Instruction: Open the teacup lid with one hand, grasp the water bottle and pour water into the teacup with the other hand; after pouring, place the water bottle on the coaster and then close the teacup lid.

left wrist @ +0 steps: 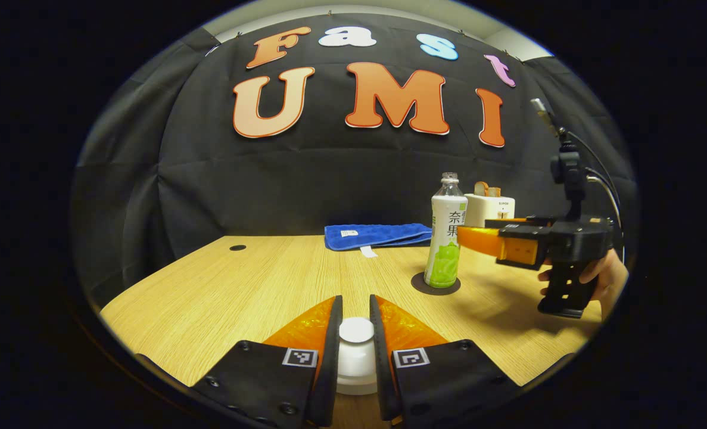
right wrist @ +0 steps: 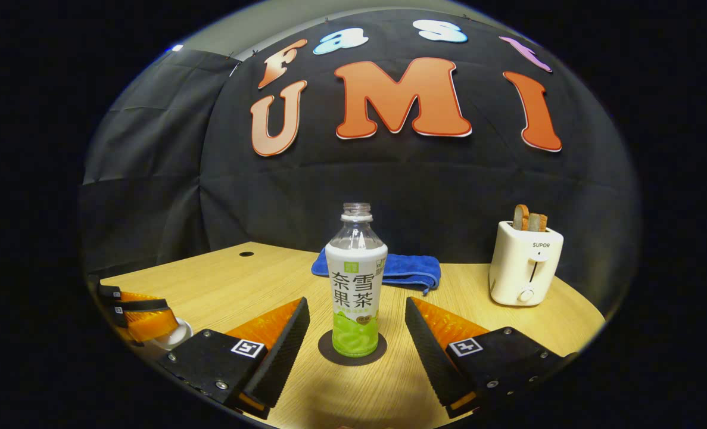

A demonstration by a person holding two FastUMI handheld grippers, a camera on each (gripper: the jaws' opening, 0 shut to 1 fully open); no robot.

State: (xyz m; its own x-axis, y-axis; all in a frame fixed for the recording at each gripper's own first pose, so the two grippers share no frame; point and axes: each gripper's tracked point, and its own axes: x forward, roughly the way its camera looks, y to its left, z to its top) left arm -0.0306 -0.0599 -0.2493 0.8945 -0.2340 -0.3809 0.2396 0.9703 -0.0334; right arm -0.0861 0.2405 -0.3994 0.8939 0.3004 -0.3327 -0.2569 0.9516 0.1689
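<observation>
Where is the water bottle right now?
The water bottle stands upright on the dark coaster at the centre of the right gripper view, between the open right gripper fingers, with the blue towel behind.

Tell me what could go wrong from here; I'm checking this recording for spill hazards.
1. The uncapped clear plastic water bottle stands on the dark round coaster; the open right hand-held gripper could knock it over.
2. The left hand-held gripper pinches the white teacup lid's knob; it may slip.
</observation>
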